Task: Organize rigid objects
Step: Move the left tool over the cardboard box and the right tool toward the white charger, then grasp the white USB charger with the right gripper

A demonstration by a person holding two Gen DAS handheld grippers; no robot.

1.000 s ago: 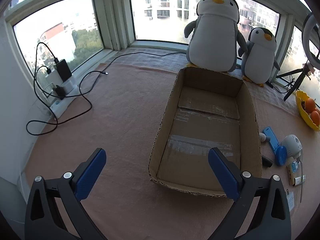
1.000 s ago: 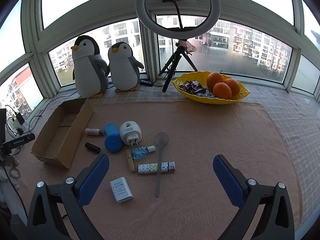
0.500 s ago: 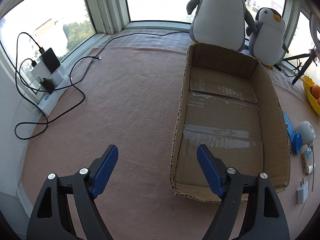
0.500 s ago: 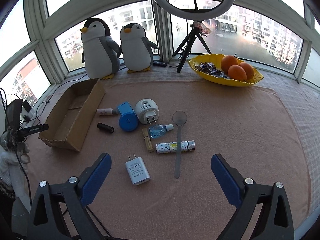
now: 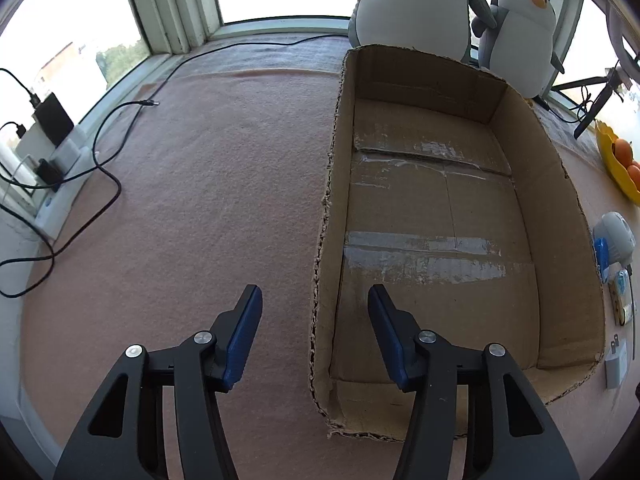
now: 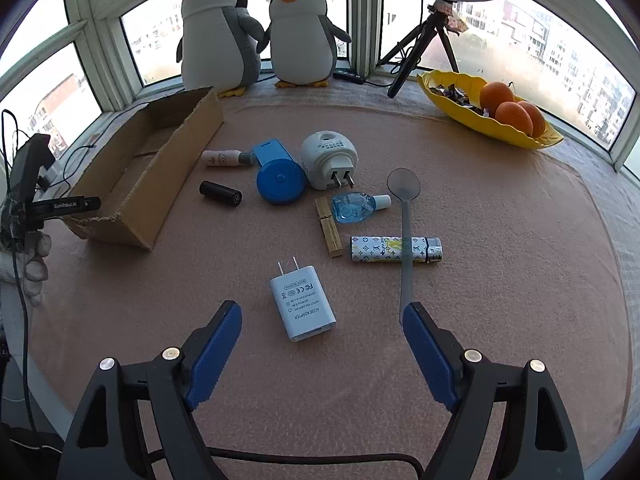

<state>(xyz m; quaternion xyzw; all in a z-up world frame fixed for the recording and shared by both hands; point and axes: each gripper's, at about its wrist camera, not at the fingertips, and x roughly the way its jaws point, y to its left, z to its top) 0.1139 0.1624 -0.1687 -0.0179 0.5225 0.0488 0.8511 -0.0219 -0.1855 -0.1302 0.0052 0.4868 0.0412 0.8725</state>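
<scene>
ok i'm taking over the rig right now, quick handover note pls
Left gripper: closing, straddles the left wall of the box, not gripping yet.
Right gripper: closing, empty, just short of the white charger.
Box: empty.
On the cloth right of the box: charger, spoon, lighter, clothespin, blue bottle, plug-in unit, blue case, black tube, white tube.
Done: nothing boxed.
Left: everything, probably the charger first.
</scene>
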